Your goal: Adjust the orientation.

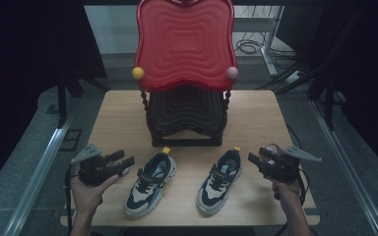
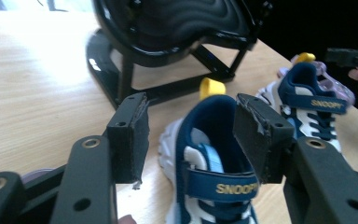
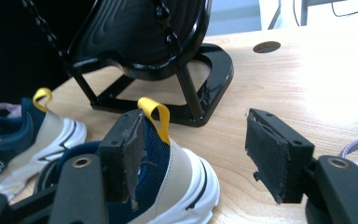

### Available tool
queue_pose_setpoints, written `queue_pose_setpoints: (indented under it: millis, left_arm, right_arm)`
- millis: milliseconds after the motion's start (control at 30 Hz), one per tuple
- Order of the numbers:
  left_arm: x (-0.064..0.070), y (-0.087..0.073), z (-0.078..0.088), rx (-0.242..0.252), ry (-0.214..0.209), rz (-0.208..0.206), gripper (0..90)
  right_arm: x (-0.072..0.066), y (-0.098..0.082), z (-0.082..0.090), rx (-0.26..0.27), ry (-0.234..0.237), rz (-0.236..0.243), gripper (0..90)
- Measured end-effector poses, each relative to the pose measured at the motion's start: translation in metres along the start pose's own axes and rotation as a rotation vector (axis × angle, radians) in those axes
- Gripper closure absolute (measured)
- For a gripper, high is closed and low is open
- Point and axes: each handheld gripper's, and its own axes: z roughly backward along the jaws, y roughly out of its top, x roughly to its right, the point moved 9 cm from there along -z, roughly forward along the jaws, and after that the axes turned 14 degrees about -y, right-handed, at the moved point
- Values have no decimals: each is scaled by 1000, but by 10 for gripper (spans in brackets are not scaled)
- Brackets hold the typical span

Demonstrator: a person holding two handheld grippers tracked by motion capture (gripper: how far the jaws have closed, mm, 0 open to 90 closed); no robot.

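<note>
Two navy, white and beige child's shoes with yellow heel loops stand side by side on the wooden table, toes toward the person. Just left of the left shoe, my left gripper points at its heel, jaws open and apart from it. In the left gripper view that left shoe lies beyond the open left gripper. My right gripper is open, close to the right of the right shoe. In the right gripper view, the right shoe lies beyond the left jaw of the right gripper.
A two-tier stand rises behind the shoes, with a red wavy tray on top and a black tray below, on a black base. Metal rails run along both table sides. A round hole is in the tabletop.
</note>
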Motion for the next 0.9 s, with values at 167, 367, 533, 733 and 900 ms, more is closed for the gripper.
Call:
queue_pose_setpoints:
  millis: [167,367,533,733,900]
  left_arm:
    - [11,6,2,-38,-39,-23,584]
    - [10,7,9,-37,-15,-46,773]
    - [8,0,11,-49,4,-42,858]
    - [6,-4,18,-58,25,-45,895]
    - [-3,-12,34,-68,60,-26,899]
  right_arm:
    - [-5,-3,1,-10,-8,34,399]
    - [-6,-4,0,-14,-17,27,393]
    - [-3,-6,0,-15,-20,17,387]
    - [0,-7,2,-14,-30,11,383]
    - [1,-9,0,-23,-39,11,382]
